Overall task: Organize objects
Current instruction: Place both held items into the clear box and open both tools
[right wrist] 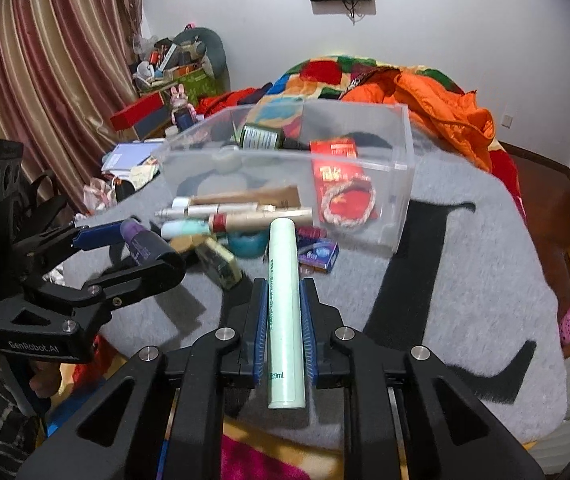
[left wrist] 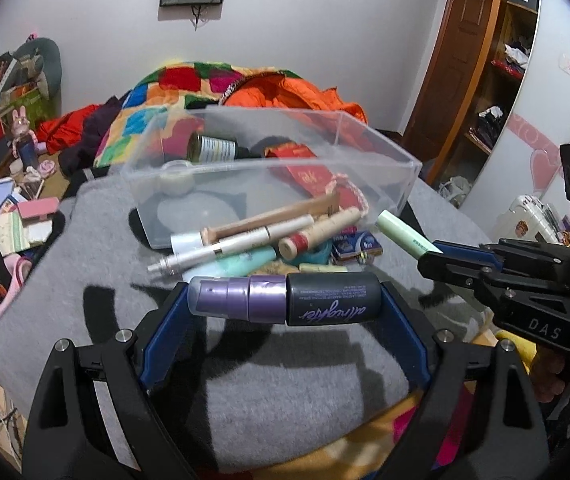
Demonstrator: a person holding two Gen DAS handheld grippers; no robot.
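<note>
A grey blanket is covering the bed, with one clear plastic box sitting at its far side. The left gripper is clamping one purple-capped spray bottle crosswise; the right gripper is squeezing one pale green tube lengthwise. Both are hanging above the blanket, near a pile of cosmetic sticks. Only the right view is showing striped curtains; only the left is showing a wooden shelf.

Clear box wall blurs contents; small blue packet print unreadable; tube text blurred.
</note>
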